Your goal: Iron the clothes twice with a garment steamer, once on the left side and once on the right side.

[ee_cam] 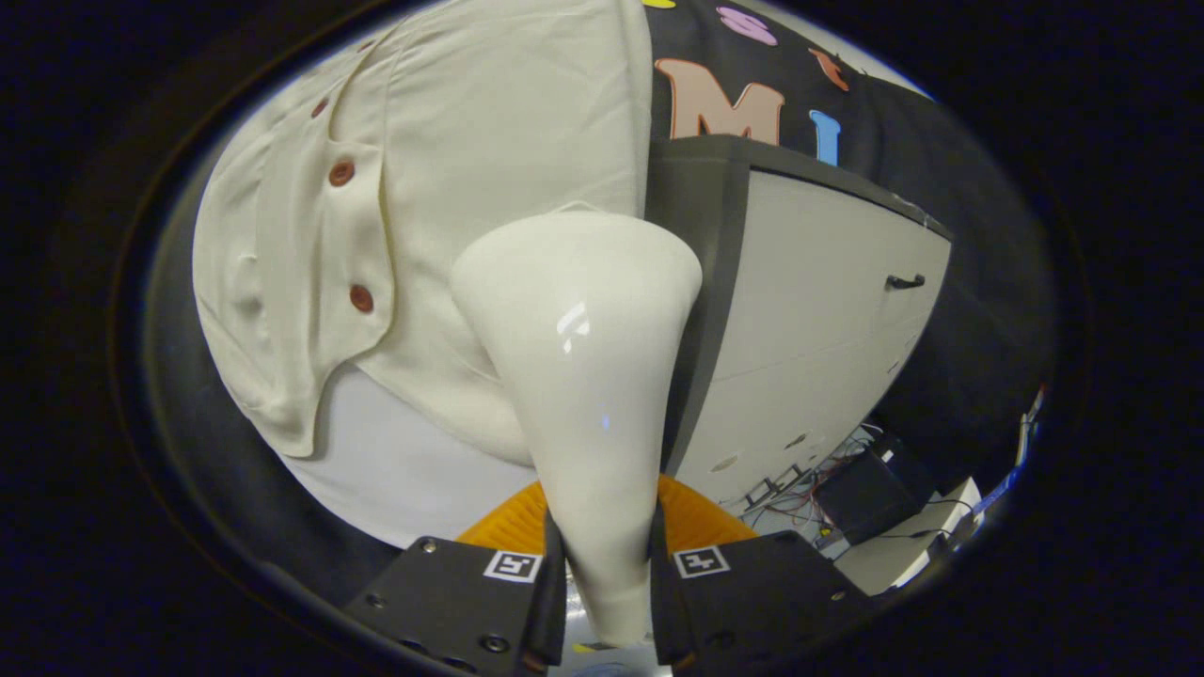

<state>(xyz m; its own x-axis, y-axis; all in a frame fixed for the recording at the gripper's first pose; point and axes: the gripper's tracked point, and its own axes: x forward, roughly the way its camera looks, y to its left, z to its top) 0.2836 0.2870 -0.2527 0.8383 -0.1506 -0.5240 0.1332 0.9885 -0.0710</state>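
A glossy white garment steamer [583,376] rises from between my fingers, with my gripper [607,592] shut on its narrow handle. Its wide head rests against a cream shirt [489,169] hanging just ahead. The shirt has reddish-brown buttons [341,173] along a placket left of the steamer head, and its hem ends above a white panel [395,461]. An orange part [696,517] of the steamer shows behind the handle, near my fingertips.
A grey cabinet [818,320] with a dark edge and a small black handle [905,281] stands right of the shirt. Below it on the floor lie a black box [870,489] and loose cables [800,489].
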